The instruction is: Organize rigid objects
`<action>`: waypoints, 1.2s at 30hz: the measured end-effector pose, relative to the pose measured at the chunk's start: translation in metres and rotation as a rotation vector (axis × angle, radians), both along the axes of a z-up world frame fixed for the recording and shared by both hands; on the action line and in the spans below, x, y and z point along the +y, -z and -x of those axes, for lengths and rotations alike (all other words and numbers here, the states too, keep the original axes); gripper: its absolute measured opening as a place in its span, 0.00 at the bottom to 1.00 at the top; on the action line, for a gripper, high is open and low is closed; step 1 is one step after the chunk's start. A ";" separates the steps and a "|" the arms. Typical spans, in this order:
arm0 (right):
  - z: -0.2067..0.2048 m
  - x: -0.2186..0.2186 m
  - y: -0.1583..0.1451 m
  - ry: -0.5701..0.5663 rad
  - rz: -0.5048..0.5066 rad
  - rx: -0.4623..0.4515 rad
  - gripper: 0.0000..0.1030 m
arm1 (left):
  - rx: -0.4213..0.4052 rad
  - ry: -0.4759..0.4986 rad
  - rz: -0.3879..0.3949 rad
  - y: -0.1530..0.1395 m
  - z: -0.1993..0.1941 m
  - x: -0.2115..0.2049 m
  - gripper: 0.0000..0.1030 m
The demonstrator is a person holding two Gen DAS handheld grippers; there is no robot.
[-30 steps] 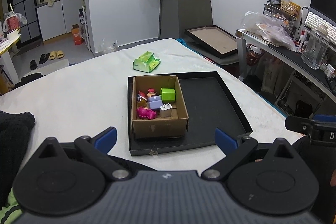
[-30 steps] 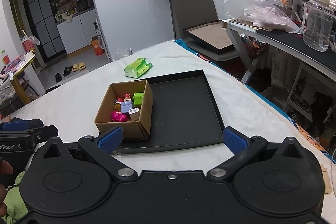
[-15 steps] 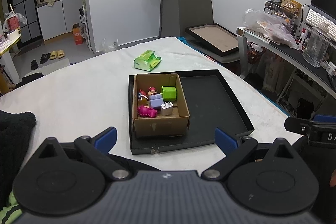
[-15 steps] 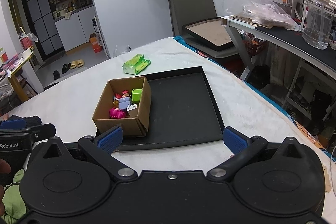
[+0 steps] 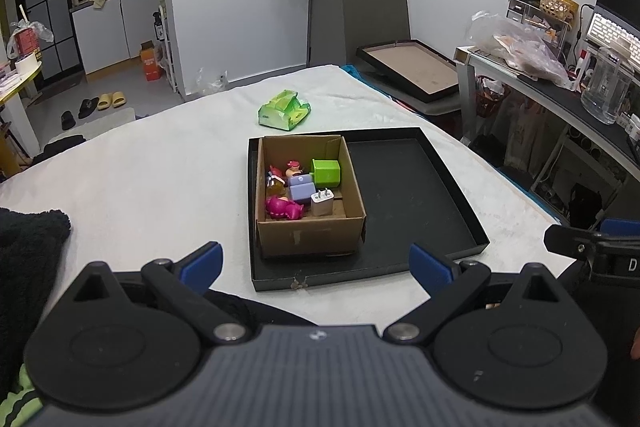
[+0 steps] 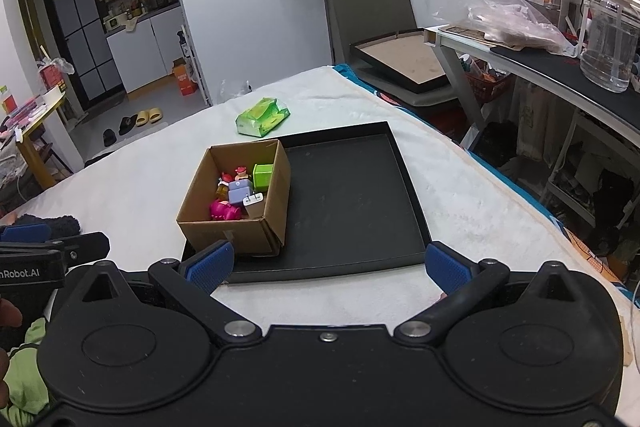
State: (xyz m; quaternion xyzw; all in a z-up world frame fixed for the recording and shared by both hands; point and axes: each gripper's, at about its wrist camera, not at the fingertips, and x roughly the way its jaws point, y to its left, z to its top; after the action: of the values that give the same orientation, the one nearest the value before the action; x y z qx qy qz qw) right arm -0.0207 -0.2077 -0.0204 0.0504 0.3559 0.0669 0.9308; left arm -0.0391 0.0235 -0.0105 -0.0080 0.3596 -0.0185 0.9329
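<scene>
A small cardboard box stands in the left part of a shallow black tray on a white-covered table. Inside it lie a green cube, a lilac block, a white plug adapter, a pink toy and small figurines. My left gripper is open, short of the tray's near edge. My right gripper is open too, with nothing between its fingers.
A green tissue pack lies beyond the tray. A black fleece sleeve sits at the left. To the right stand a desk with a water jug, and a chair holding a framed board.
Both grippers have drawn slightly closer to the tray and box, which sit a little lower and nearer in both views. Both stay open.
</scene>
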 end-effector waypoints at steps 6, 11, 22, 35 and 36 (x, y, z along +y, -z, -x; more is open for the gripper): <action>0.000 0.000 -0.001 -0.002 0.000 -0.002 1.00 | -0.001 -0.001 -0.003 0.002 0.001 0.001 0.96; 0.001 0.000 -0.001 -0.004 0.000 -0.002 1.00 | 0.000 -0.004 -0.004 0.002 0.000 0.002 0.96; -0.001 0.001 -0.005 -0.012 0.006 -0.003 1.00 | 0.004 -0.011 -0.009 0.002 -0.001 0.005 0.96; -0.001 0.003 -0.005 -0.015 0.015 -0.006 1.00 | 0.004 -0.017 -0.011 0.001 -0.002 0.005 0.96; -0.001 0.004 -0.005 -0.016 0.017 -0.005 1.00 | 0.003 -0.013 -0.009 0.000 -0.002 0.006 0.96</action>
State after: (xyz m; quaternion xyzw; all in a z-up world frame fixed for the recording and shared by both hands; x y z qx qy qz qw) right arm -0.0196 -0.2041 -0.0151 0.0396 0.3545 0.0715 0.9315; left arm -0.0371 0.0292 -0.0110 -0.0064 0.3609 -0.0107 0.9325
